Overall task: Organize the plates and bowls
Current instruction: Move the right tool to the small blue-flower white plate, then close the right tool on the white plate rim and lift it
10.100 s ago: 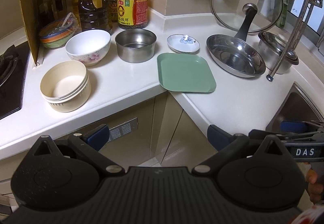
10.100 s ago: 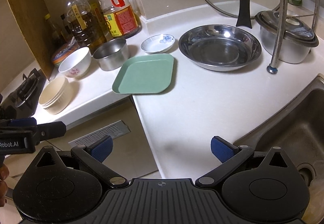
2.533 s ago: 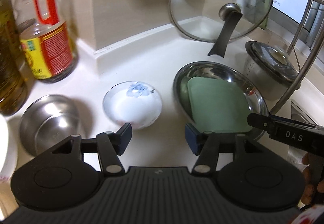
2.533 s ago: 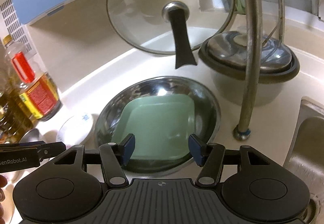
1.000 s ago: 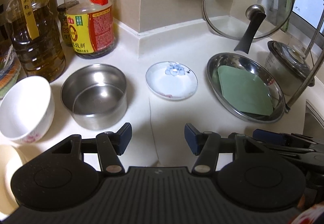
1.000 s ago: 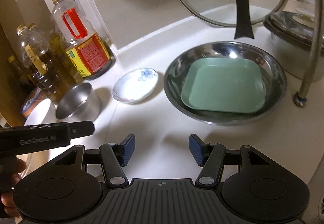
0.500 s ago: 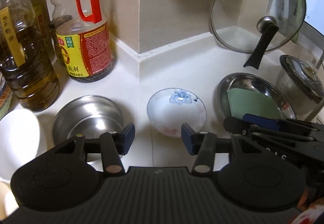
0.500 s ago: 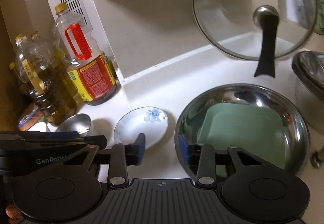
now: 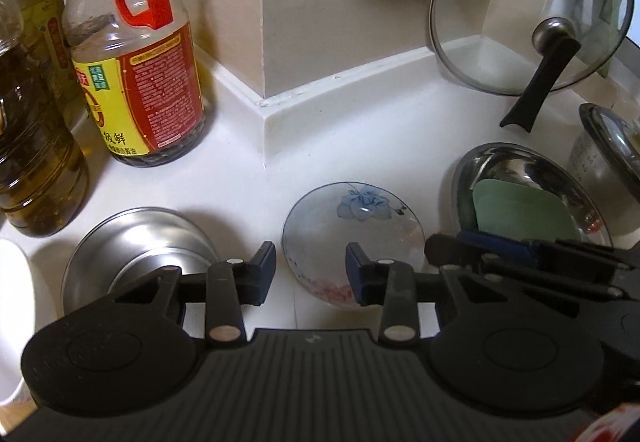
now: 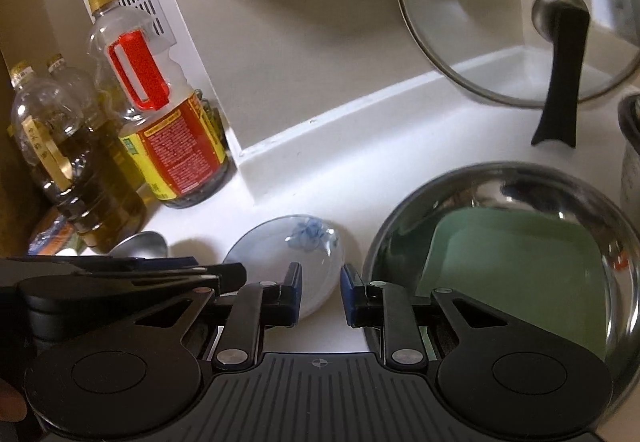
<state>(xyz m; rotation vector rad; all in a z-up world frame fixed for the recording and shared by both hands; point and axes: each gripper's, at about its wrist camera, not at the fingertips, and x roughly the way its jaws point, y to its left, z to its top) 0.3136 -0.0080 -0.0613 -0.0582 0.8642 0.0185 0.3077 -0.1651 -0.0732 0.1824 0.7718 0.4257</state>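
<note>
Between both part-open, empty grippers, left gripper [image 9: 311, 271] and right gripper [image 10: 320, 293], lies a glossy round floral saucer [image 9: 353, 238].

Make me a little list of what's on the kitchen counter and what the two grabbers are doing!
green plate: lying inside the big steel pan
flower saucer: on the counter, left of the pan
steel bowl: left of the saucer
left gripper: open, at the saucer's near rim
right gripper: open, empty, at the saucer's right edge
glass lid: leaning on the wall
</note>
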